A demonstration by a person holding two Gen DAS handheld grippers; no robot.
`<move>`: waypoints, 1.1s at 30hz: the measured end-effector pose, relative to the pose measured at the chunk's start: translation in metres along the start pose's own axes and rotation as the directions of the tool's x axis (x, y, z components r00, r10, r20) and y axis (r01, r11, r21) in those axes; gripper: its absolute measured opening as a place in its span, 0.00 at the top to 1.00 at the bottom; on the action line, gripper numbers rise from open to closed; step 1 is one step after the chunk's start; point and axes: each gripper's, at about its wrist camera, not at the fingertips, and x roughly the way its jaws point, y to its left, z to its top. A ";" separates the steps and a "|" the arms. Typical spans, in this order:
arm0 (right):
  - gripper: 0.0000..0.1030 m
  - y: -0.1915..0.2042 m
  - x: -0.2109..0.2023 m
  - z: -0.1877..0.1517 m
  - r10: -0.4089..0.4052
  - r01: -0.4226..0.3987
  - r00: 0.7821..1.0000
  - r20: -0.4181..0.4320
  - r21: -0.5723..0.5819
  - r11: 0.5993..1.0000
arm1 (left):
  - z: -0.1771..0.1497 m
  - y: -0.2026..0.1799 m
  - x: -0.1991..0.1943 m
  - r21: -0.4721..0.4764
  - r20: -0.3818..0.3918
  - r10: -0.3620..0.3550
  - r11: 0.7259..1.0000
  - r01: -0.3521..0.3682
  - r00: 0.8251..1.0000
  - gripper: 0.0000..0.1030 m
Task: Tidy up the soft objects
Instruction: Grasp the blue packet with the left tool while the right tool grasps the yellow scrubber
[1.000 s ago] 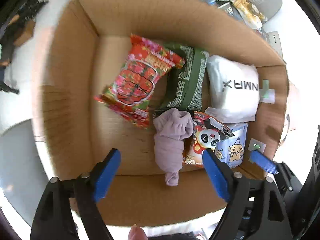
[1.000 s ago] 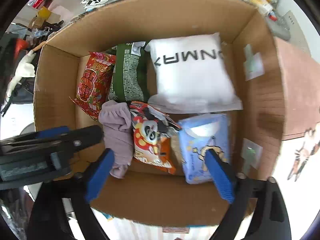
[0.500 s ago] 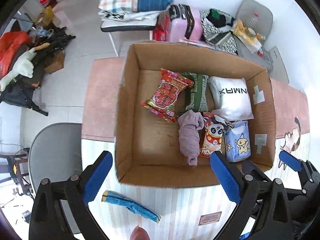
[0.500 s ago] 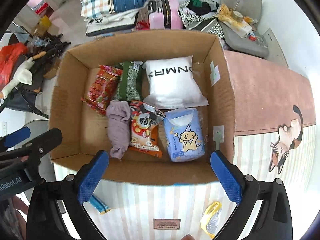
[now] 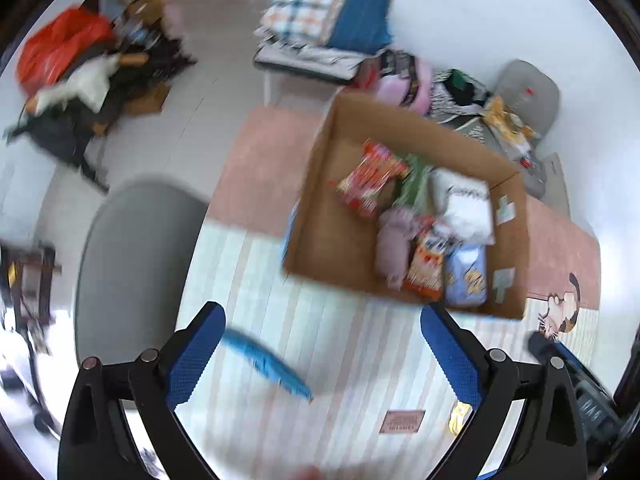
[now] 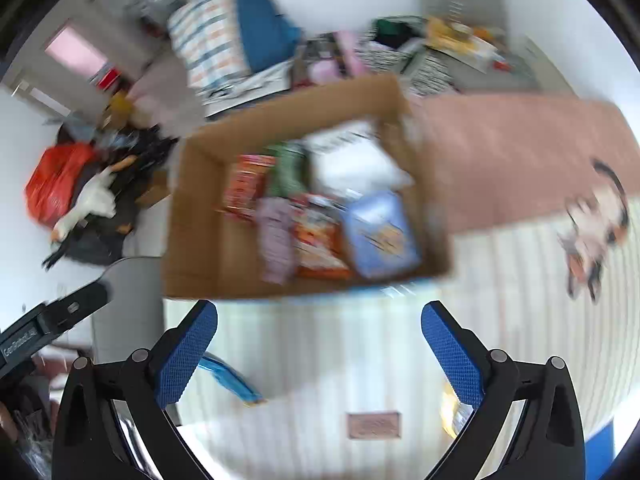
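Note:
A cardboard box (image 5: 316, 216) (image 6: 192, 240) stands on a striped mat and holds a red snack bag (image 5: 368, 180), a green bag (image 5: 412, 184), a white pouch (image 5: 464, 208), a lilac cloth (image 5: 394, 240) (image 6: 274, 236), an orange panda bag (image 5: 426, 260) and a blue tissue pack (image 5: 466, 276) (image 6: 380, 232). A blue packet (image 5: 268, 364) (image 6: 230, 380) lies on the mat outside the box. My left gripper (image 5: 320, 360) and right gripper (image 6: 320, 354) are open, empty, high above the mat. Both views are blurred.
A grey chair seat (image 5: 132, 264) is left of the mat. A yellow packet (image 5: 458, 420) (image 6: 450, 408) lies at the mat's near right. A pink rug with a cat print (image 6: 596, 216) lies right. Clutter, bedding (image 5: 320, 4) and bags lie behind.
Both grippers have pulled up and back from inside the box to high above the mat. The box now looks small and the blue packet and chair have come into view.

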 end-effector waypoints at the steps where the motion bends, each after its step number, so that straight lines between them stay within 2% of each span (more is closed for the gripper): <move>1: 0.00 -0.014 0.000 -0.008 -0.016 0.016 1.000 -0.006 0.025 1.000 | -0.012 0.009 0.010 -0.027 -0.030 -0.010 1.000 0.009 0.999 0.03; 4: 0.00 -0.062 0.007 -0.041 -0.064 0.070 0.996 -0.063 0.094 0.993 | -0.042 0.029 0.053 -0.082 -0.161 -0.033 0.996 0.020 0.986 0.03; 5: 0.00 -0.076 0.011 -0.051 -0.083 0.093 0.993 -0.089 0.108 0.990 | -0.050 0.033 0.067 -0.092 -0.199 -0.036 0.996 0.018 0.979 0.06; 6: 0.00 -0.093 0.016 -0.063 -0.101 0.117 0.988 -0.119 0.129 0.985 | -0.058 0.038 0.082 -0.102 -0.237 -0.035 0.995 0.011 0.971 0.11; 8: 0.00 -0.114 0.026 -0.079 -0.116 0.141 0.980 -0.159 0.156 0.978 | -0.072 0.044 0.110 -0.119 -0.307 -0.028 0.993 -0.009 0.951 0.31; 10: 0.00 -0.138 0.042 -0.096 -0.129 0.170 0.968 -0.213 0.187 0.968 | -0.080 0.047 0.132 -0.133 -0.354 -0.034 0.991 -0.015 0.935 0.36; 14: 0.00 -0.159 0.071 -0.113 -0.143 0.202 0.948 -0.285 0.187 0.961 | -0.087 0.054 0.161 -0.180 -0.397 -0.043 0.983 -0.032 0.917 0.36; 19: 0.03 -0.158 0.107 -0.119 -0.176 0.229 0.920 -0.350 0.114 0.967 | -0.089 0.070 0.189 -0.260 -0.433 -0.062 0.964 -0.059 0.899 0.34; 20: 0.05 -0.156 0.117 -0.120 -0.195 0.243 0.910 -0.367 0.089 0.966 | -0.089 0.072 0.196 -0.262 -0.443 -0.052 0.962 -0.074 0.895 0.34; 23: 0.26 -0.155 0.136 -0.124 -0.204 0.253 0.889 -0.409 0.070 0.965 | -0.092 0.074 0.215 -0.251 -0.484 -0.020 0.961 -0.117 0.875 0.35; 24: 0.41 -0.154 0.142 -0.126 -0.195 0.250 0.883 -0.426 0.077 0.965 | -0.094 0.073 0.219 -0.244 -0.489 -0.009 0.961 -0.127 0.872 0.36; 25: 0.46 -0.154 0.144 -0.127 -0.191 0.250 0.881 -0.432 0.083 0.965 | -0.095 0.070 0.219 -0.236 -0.473 0.001 0.963 -0.128 0.881 0.38; 26: 0.46 -0.154 0.145 -0.128 -0.187 0.247 0.882 -0.433 0.087 0.965 | -0.095 0.063 0.218 -0.212 -0.457 0.017 0.969 -0.128 0.889 0.50; 27: 0.48 -0.151 0.145 -0.129 -0.185 0.242 0.885 -0.427 0.083 0.967 | -0.095 0.057 0.216 -0.173 -0.443 0.037 0.977 -0.126 0.896 0.55; 29: 0.49 -0.142 0.145 -0.132 -0.189 0.230 0.887 -0.421 0.050 0.972 | -0.100 0.042 0.213 -0.103 -0.432 0.048 0.989 -0.103 0.901 0.72; 33: 0.50 -0.118 0.144 -0.133 -0.143 0.172 0.898 -0.417 0.034 0.984 | -0.116 0.010 0.208 0.079 -0.392 0.114 0.993 -0.090 0.913 0.76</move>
